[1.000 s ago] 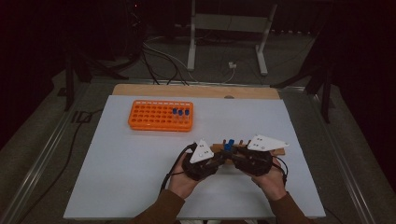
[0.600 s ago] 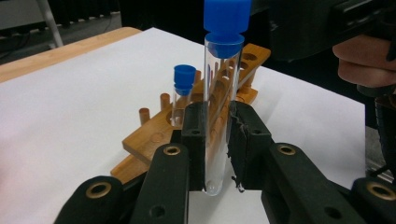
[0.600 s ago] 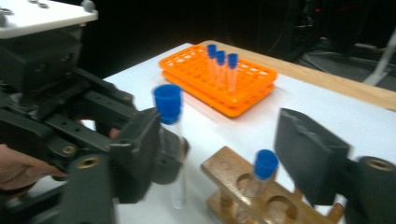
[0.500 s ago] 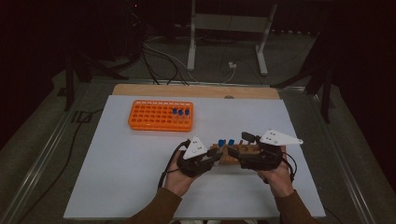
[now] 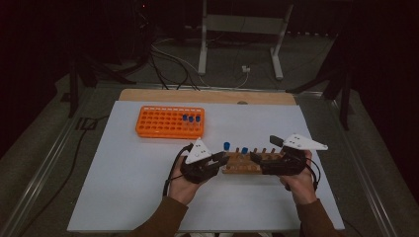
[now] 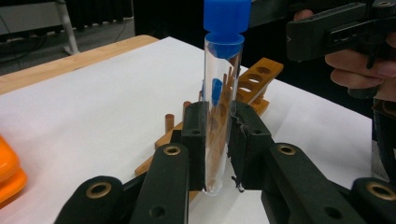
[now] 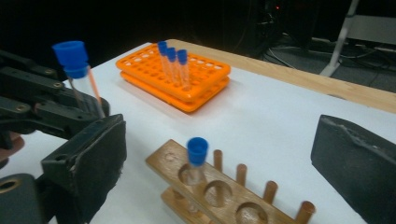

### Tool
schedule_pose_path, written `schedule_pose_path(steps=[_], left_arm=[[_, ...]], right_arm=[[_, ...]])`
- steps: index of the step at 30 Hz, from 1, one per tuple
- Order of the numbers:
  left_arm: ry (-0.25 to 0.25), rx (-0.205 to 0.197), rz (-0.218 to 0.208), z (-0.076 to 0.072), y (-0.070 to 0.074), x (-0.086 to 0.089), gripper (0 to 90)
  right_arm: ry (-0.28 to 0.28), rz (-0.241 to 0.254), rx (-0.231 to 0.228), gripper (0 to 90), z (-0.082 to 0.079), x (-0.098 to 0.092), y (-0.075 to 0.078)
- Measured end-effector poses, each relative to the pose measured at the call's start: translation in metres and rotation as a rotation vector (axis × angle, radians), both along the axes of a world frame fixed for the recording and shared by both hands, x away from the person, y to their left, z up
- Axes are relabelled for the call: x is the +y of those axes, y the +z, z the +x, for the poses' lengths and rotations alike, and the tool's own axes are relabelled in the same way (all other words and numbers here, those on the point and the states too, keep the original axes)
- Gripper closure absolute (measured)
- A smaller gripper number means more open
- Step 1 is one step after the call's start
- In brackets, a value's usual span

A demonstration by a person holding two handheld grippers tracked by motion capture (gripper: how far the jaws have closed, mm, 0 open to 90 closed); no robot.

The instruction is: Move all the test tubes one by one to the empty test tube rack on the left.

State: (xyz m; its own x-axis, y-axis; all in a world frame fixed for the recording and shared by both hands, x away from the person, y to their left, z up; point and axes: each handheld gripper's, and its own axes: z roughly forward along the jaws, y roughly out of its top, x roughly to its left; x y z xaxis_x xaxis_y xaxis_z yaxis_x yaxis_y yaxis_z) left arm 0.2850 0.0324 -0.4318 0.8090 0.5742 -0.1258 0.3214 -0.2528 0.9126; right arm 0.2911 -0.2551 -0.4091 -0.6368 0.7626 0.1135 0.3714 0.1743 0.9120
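My left gripper (image 6: 218,154) is shut on a clear test tube (image 6: 222,93) with a blue cap, held upright just off the left end of the wooden rack (image 5: 242,167). In the high view the left gripper (image 5: 221,160) sits left of the rack, the held tube's cap (image 5: 226,146) above it. One blue-capped tube (image 7: 197,154) stands in the rack (image 7: 219,196). My right gripper (image 5: 256,159) is at the rack's right part; its jaws have just been opening and stand wide, the pads (image 7: 93,158) touching nothing, with the rack ahead of them.
An orange tube rack (image 5: 168,123) stands at the back left of the white table sheet (image 5: 123,187), with three blue-capped tubes (image 7: 172,58) in it. A wooden strip (image 5: 207,96) runs along the far edge. Cables and a stand lie on the floor beyond.
The right gripper has opened and drawn away to the right from the left gripper. The left gripper has shifted slightly left, still holding the tube.
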Motion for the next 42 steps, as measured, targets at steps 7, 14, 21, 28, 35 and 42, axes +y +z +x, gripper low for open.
schedule_pose_path(steps=[7,14,21,28,35,42], left_arm=[[0.036,0.000,-0.001,0.008,0.004,0.013,78.3],[0.086,-0.014,-0.022,0.019,0.015,0.035,78.2],[0.158,-0.027,-0.017,0.035,0.023,0.055,78.2],[0.242,-0.018,0.003,0.057,0.016,0.072,78.2],[0.314,-0.041,0.044,0.073,0.009,0.079,78.1],[0.382,-0.040,0.051,0.087,0.002,0.087,78.2]], right_arm=[[-0.032,0.015,0.016,0.6,0.004,-0.011,-0.003],[-0.050,0.025,0.017,0.5,0.005,-0.014,-0.002],[-0.063,0.026,0.016,0.0,0.005,-0.016,-0.002],[-0.058,0.028,0.007,0.0,0.004,-0.015,-0.001],[-0.061,0.030,0.008,0.0,0.004,-0.016,-0.002],[-0.064,0.032,0.007,0.0,0.004,-0.017,-0.002]])
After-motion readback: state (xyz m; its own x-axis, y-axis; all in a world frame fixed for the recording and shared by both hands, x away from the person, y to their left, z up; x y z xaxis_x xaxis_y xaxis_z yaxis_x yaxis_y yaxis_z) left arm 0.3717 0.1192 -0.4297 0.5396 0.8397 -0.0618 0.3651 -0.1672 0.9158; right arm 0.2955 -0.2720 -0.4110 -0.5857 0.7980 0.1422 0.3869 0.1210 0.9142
